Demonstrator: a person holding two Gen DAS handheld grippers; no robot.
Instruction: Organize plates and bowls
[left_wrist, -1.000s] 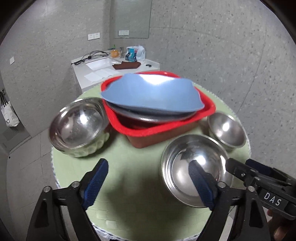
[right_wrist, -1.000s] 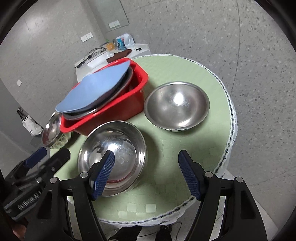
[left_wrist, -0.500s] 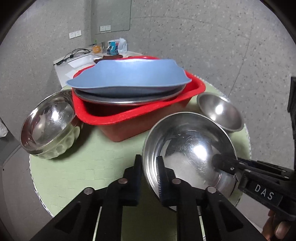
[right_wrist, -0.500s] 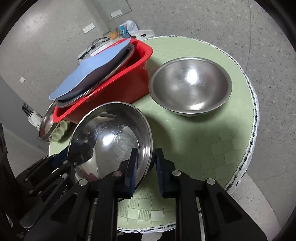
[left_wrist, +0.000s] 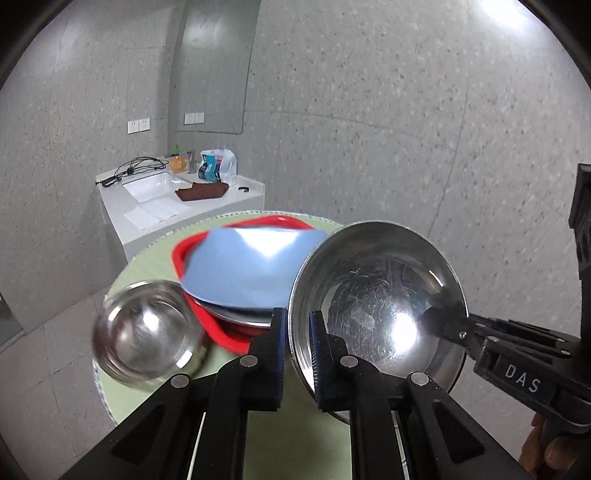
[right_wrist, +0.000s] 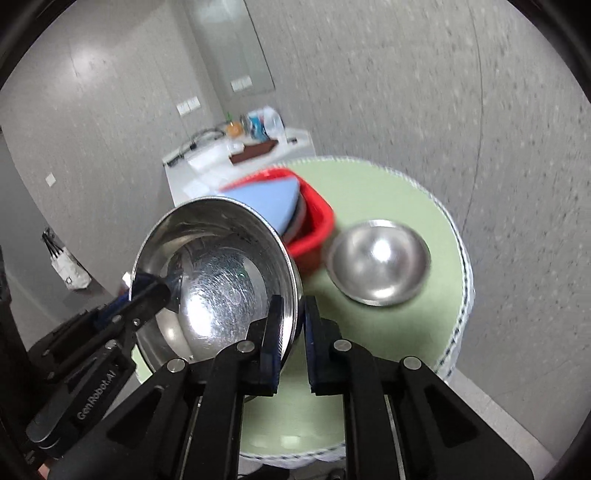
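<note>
Both the left gripper (left_wrist: 296, 345) and right gripper (right_wrist: 293, 332) clench the large shiny steel bowl's (left_wrist: 376, 306) rim; uneven pull could make it slip

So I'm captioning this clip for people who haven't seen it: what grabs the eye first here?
The big steel bowl, lifted off the green table and pinched at opposite rims by the left gripper and right gripper. Behind it sits a red tub with a blue plate on top, flanked by two smaller steel bowls on the table.
</note>
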